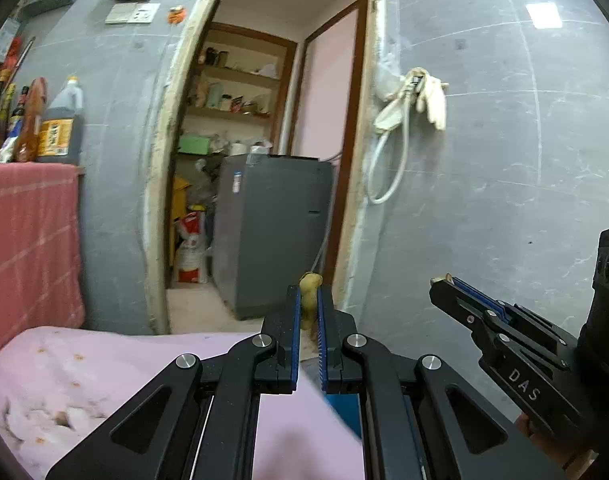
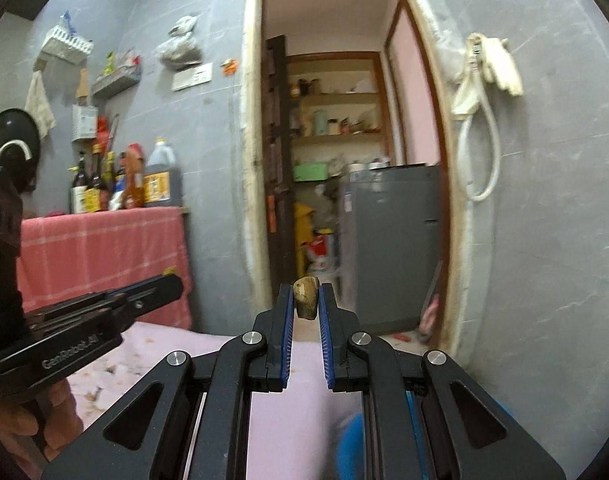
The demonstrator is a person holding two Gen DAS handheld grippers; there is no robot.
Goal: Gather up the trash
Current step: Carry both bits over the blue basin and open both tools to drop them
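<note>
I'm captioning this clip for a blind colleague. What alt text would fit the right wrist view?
The right gripper pinches a small brownish scrap of trash between its blue pads, held up in front of an open doorway in a grey tiled wall. The left gripper reaches in from the left edge, above a pink cloth.

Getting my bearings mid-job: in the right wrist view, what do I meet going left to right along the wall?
Black pan → bottles on the pink-covered counter → open doorway with grey appliance → white hose and gloves hanging on the wall.
</note>
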